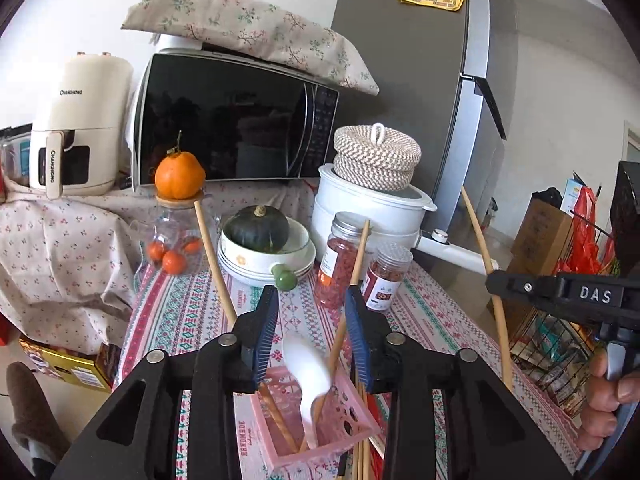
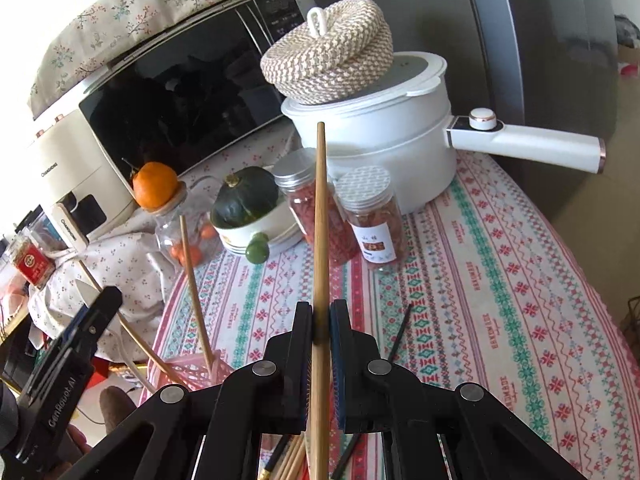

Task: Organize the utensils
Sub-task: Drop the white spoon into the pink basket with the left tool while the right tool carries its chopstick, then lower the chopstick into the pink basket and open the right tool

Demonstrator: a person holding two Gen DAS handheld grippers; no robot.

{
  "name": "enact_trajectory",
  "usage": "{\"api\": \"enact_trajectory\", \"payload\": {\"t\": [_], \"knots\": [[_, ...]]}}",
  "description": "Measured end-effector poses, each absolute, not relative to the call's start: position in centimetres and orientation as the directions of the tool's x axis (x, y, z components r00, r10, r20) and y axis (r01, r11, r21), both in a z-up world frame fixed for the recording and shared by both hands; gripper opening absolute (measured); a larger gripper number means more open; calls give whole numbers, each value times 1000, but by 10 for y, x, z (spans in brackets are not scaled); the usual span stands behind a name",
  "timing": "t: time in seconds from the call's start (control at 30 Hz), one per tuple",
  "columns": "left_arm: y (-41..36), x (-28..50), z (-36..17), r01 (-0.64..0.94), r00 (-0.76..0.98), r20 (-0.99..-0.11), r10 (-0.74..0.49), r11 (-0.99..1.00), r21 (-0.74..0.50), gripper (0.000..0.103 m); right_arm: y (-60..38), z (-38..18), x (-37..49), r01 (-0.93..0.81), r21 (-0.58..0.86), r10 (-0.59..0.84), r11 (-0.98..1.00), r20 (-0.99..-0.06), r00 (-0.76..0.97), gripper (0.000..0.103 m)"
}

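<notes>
Two hand-held grippers work over the near edge of the table (image 2: 500,280), which wears a patterned cloth. The left hand-held gripper (image 1: 312,312) has its jaws apart, nothing pressed between the blue pads (image 1: 266,332). Below and between them a white spoon (image 1: 308,372) stands blurred in a pink basket (image 1: 320,436), its bowl uppermost, touching neither pad. Several wooden chopsticks (image 1: 212,256) also stand in that basket, leaning out to left and right, and one slants up just beside the right pad.

The right hand-held gripper (image 2: 321,320) is clamped on a single wooden chopstick (image 2: 320,216), which runs nearly upright between its pads and sticks out well above and below them. In the left wrist view this same gripper shows at the right edge, a hand (image 1: 608,396) wrapped round its grip. Beneath it, at the near edge of the right wrist view, lies a bundle of more chopsticks (image 2: 290,462), and a dark stick (image 2: 400,332) lies on the cloth just right of the jaws.

Farther off on the table stand two jars (image 1: 340,260) with red contents, a stack of bowls (image 1: 264,260) holding a dark green squash (image 1: 258,228), and a glass jar (image 1: 176,236) with an orange on its lid. Behind them stand a white pot (image 2: 380,140) topped by a woven mat, a microwave (image 1: 232,124) and a cream air fryer (image 1: 80,128), with a grey fridge (image 1: 420,92) at far right.
</notes>
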State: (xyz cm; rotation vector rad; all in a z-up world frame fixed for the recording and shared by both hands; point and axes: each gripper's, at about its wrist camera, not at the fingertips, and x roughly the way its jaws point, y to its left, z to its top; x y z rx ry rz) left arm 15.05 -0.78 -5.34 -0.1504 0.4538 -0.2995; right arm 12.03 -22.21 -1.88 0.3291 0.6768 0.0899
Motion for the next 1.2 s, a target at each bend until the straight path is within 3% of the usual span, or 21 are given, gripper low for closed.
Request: {"api": "enact_trajectory", "payload": {"t": [0.03,0.1,0.33,0.6,1.0,1.2], "knots": [[-6,147,-52,248,850,-420,-319,945,-214,53,-218,-17,120,19,330,189,944,-588,786,7],[0,139,-48,237,842,-441,-310,948,-214,61,-210,-14,121,6,332,192,943,-561,805,7],[35,107,-51,188,782,-539,-314,943,-275,79,-172,-6,125,-59,321,208,945,-456,866,7],[76,80,-90,123,714,-648,-266,958,-257,80,-130,-6,137,-67,263,165,962,-371,914,7],[93,81,-116,137,681,-665,-305,946,-293,80,-81,-28,152,43,141,3,989,-314,949,7],[100,86,-119,120,680,-674,-289,950,-288,80,-60,-31,155,-5,114,38,993,-293,955,7]]}}
